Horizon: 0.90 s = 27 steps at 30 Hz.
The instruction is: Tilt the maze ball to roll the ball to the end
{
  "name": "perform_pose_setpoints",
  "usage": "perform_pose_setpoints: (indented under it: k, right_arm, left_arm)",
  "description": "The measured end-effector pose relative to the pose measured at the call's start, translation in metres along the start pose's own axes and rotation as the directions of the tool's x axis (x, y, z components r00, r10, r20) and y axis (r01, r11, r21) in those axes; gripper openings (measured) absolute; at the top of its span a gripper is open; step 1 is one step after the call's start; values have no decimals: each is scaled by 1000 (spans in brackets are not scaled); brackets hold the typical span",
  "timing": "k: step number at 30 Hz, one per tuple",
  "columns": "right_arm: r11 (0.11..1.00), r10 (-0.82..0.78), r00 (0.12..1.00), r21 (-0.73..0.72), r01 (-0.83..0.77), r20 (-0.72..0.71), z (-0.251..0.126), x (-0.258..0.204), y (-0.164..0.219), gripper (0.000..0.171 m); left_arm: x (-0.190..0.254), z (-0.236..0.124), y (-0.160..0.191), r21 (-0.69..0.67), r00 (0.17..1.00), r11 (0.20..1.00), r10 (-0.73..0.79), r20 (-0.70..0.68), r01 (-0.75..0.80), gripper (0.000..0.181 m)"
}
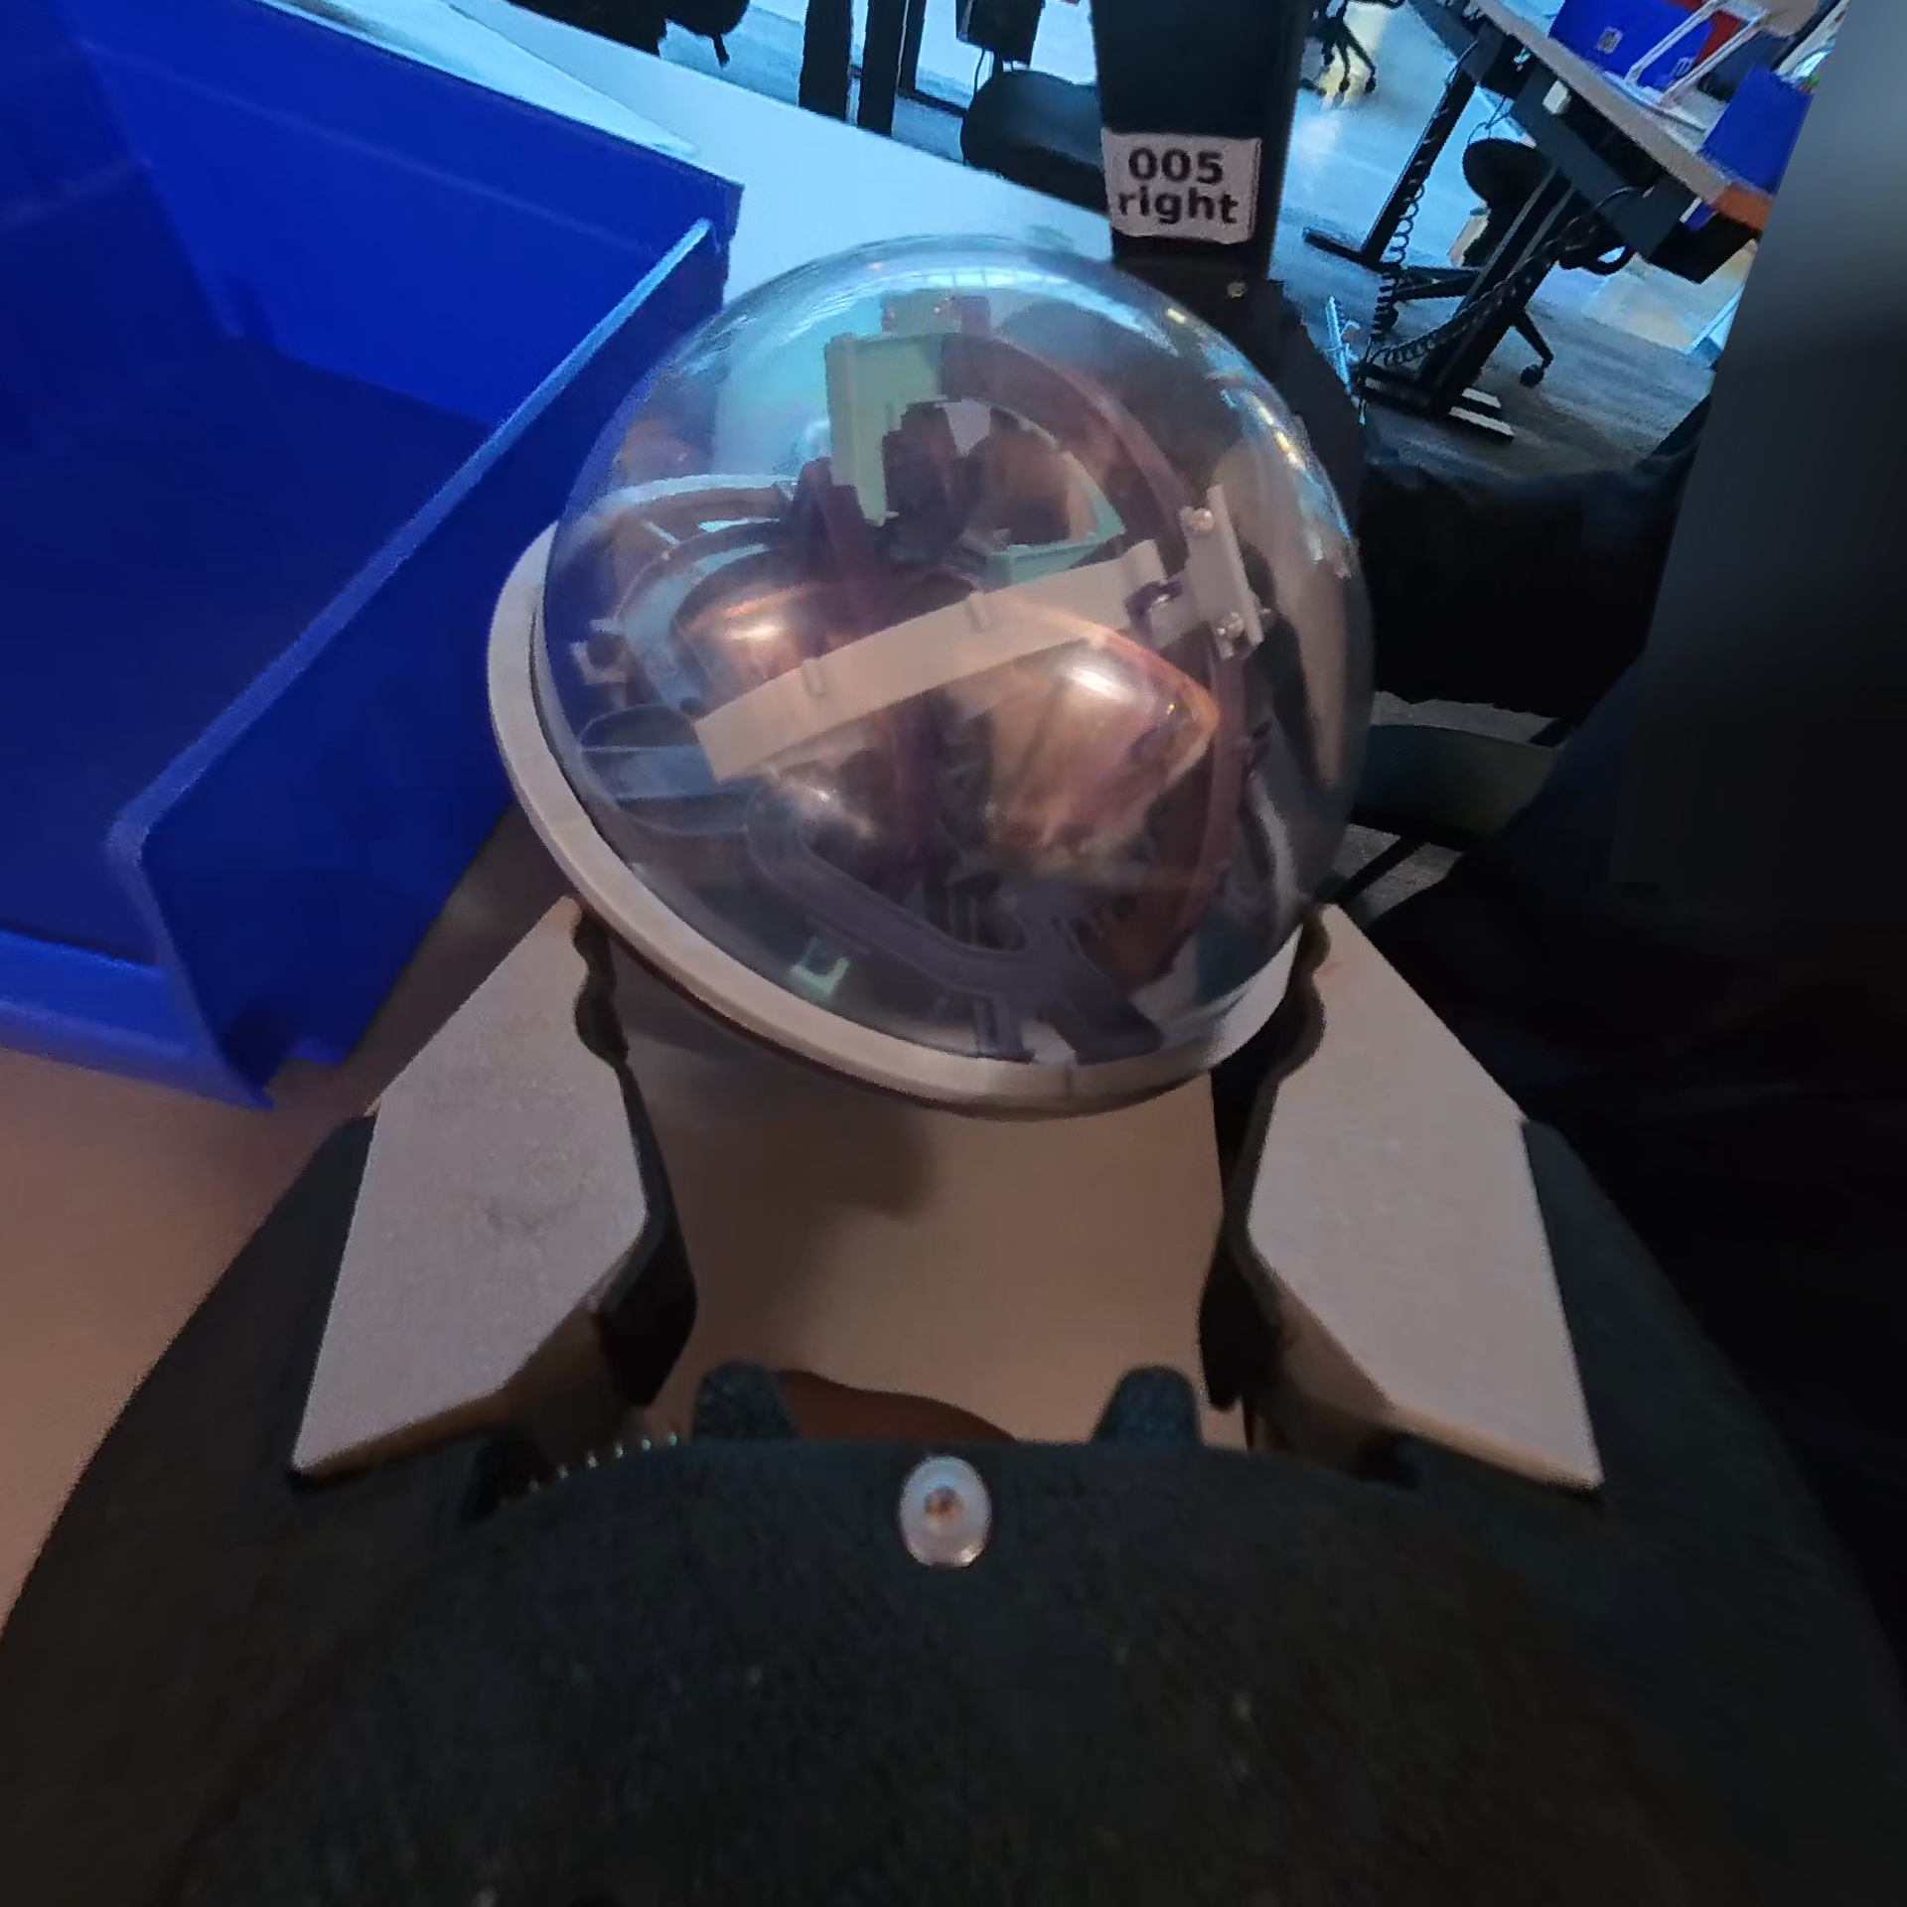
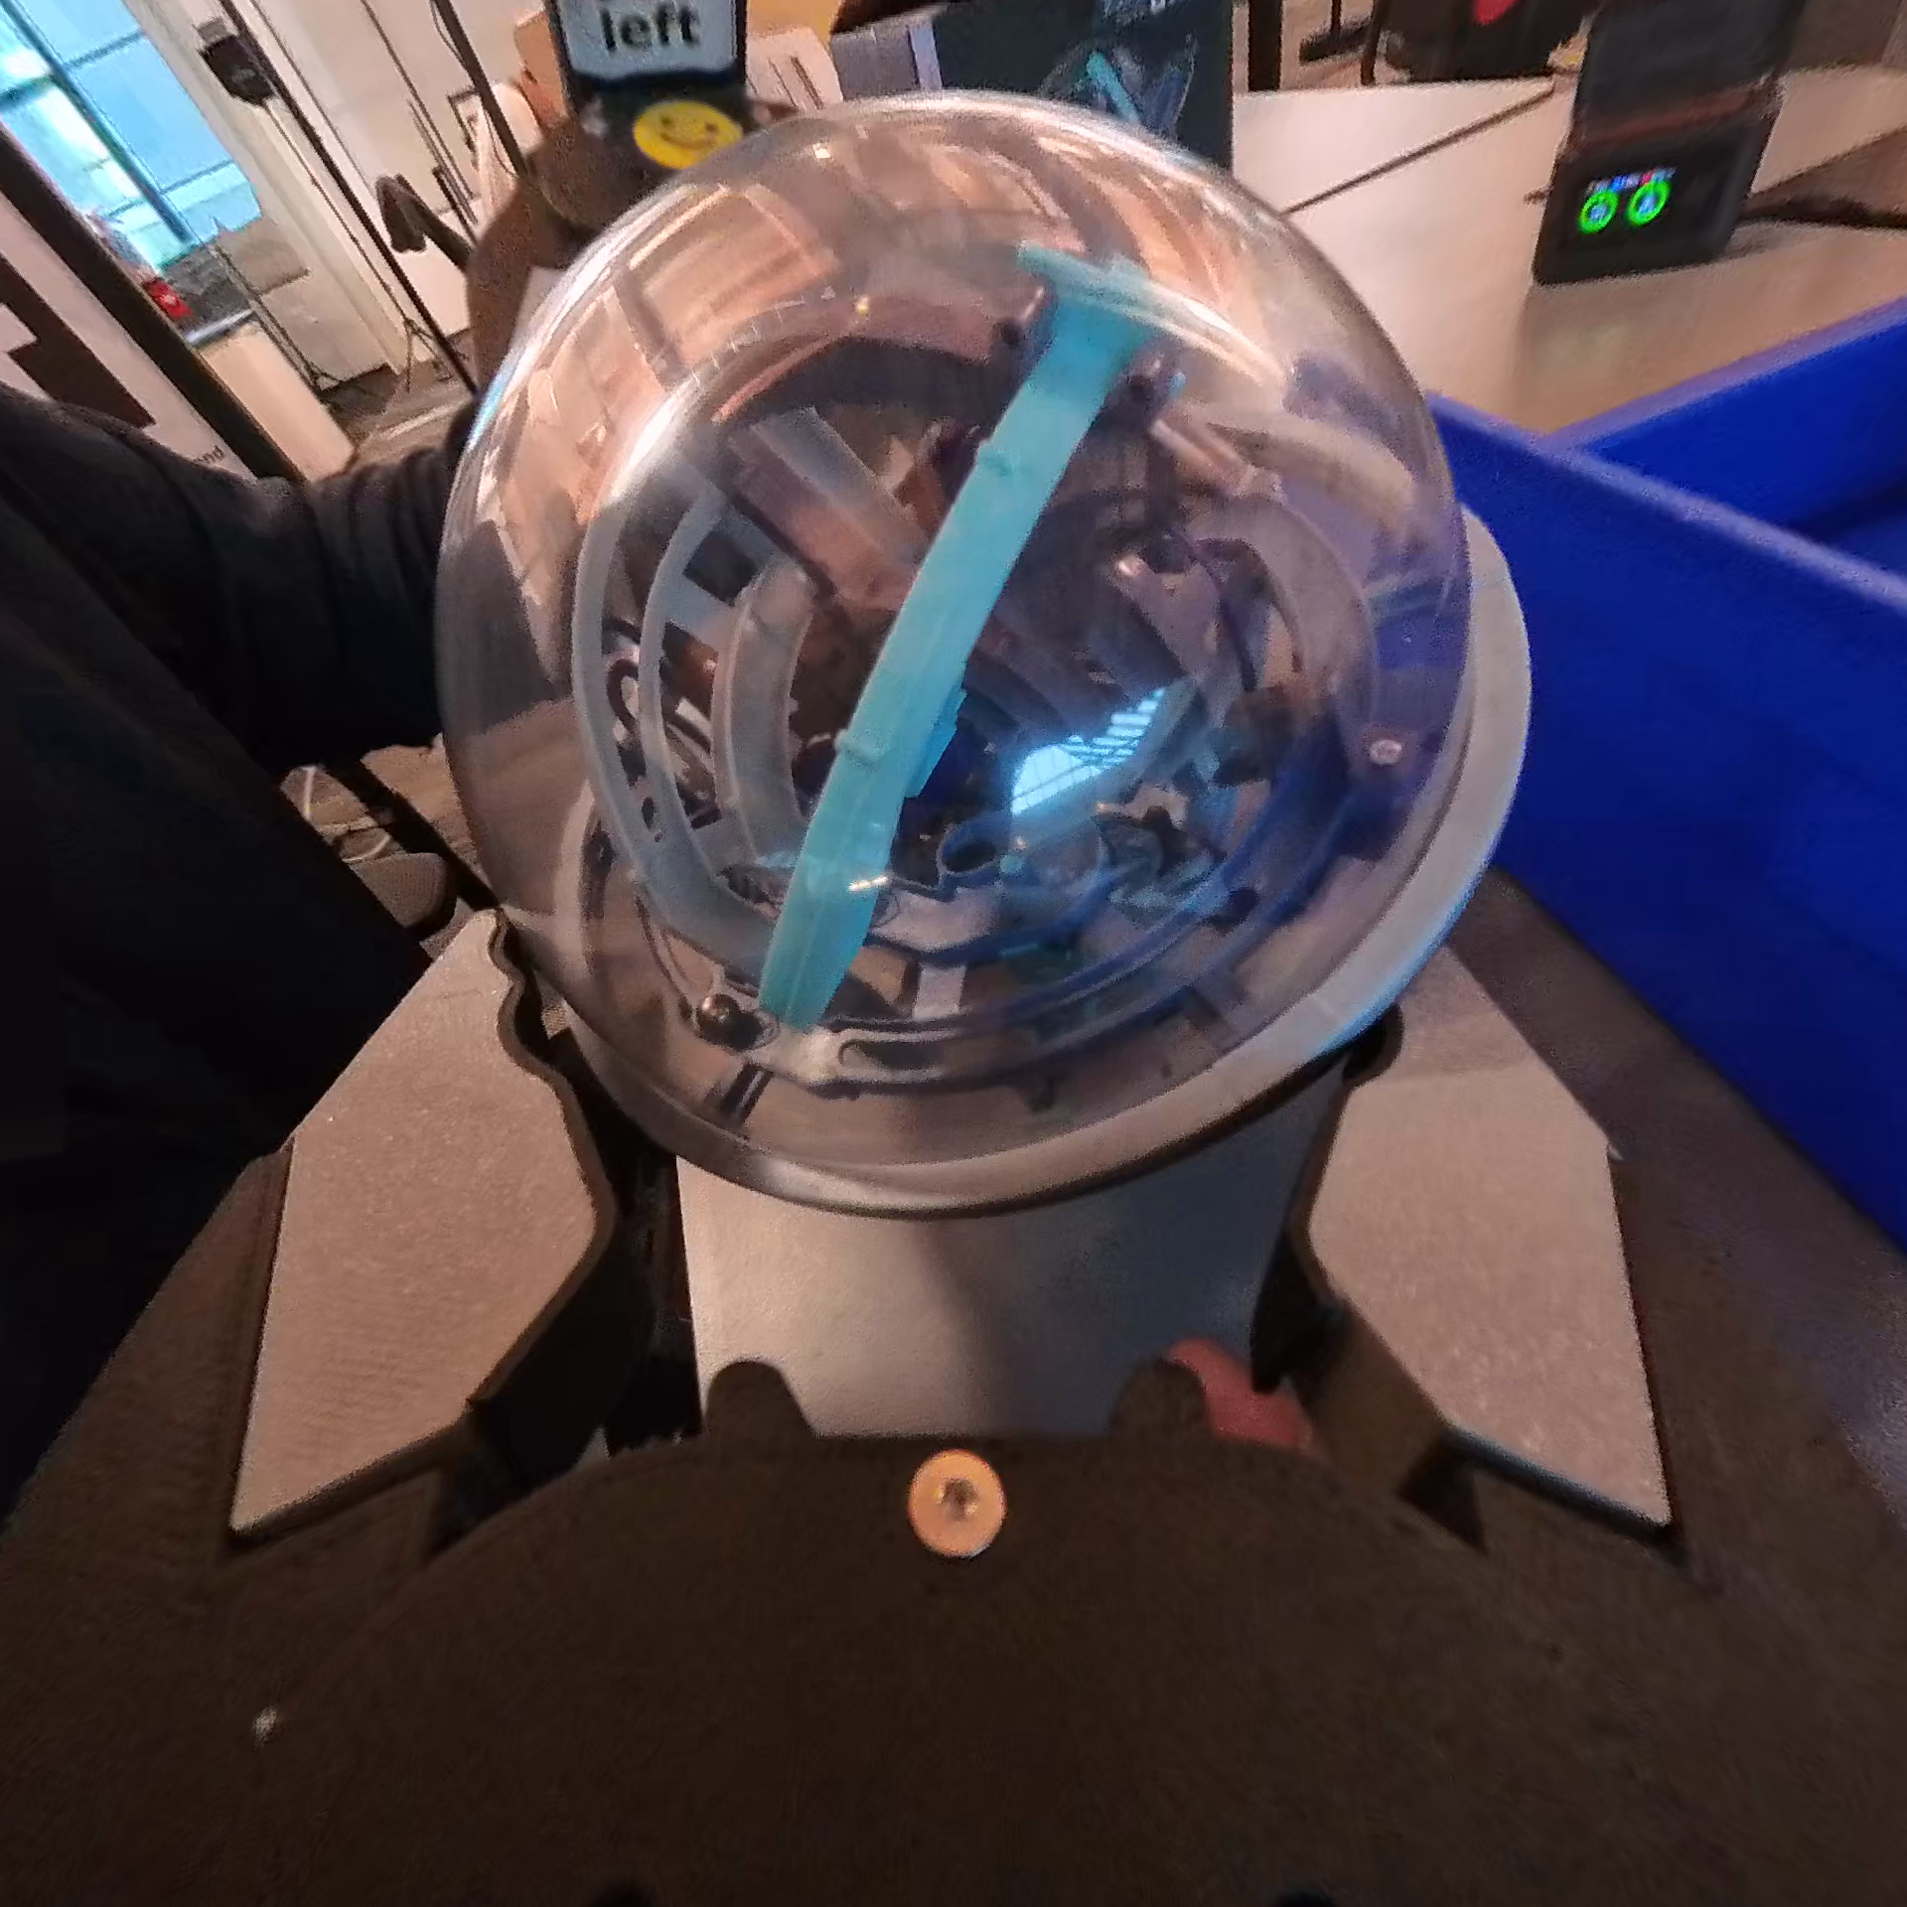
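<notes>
The maze ball (image 1: pixel 949 640) is a clear sphere with a white equator ring and grey, green and purple tracks inside. It is held up in the air and tilted. My left gripper (image 1: pixel 949 934) is shut on its lower sides. In the right wrist view the maze ball (image 2: pixel 949 619) shows a light blue curved track across the middle. My right gripper (image 2: pixel 949 1011) is shut on it from the opposite side. A small steel ball (image 2: pixel 722 1016) sits on a track low on the left, near the blue track's lower end. I cannot find it in the left wrist view.
A big blue bin (image 1: pixel 258 516) stands on the table (image 1: pixel 103 1238) just left of the ball; it is at the right in the right wrist view (image 2: pixel 1703 722). A person's dark sleeve (image 2: pixel 155 619) is on the left. A dark device with green lights (image 2: pixel 1630 196) stands far right.
</notes>
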State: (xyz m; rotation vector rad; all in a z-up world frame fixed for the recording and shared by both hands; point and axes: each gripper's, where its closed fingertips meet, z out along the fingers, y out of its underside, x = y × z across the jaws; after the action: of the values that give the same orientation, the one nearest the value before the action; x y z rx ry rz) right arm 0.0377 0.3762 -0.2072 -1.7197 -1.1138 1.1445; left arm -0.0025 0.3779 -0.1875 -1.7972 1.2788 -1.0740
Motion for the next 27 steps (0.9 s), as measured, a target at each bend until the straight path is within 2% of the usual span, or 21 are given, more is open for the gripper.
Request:
perform_pose_setpoints:
  k: [5,14,21,27]
  right_arm:
    - [996,69,998,-60,-68,10,10,-2,14,151]
    - [991,50,999,-125,-52,-18,17,-3,23,150]
    - [979,167,986,-122,-163,20,18,-5,24,149]
    - [991,33,999,-133,-36,-27,17,1,23,144]
  left_arm:
    - [-2,-4,0,-24,1000,1000,-14,12,14,129]
    - [-3,-6,10,-83,1000,997,-1,21,3,130]
    - [-6,-7,4,-26,996,996,-91,-27,90,130]
    - [-9,-8,10,-21,998,999,-49,-46,48,130]
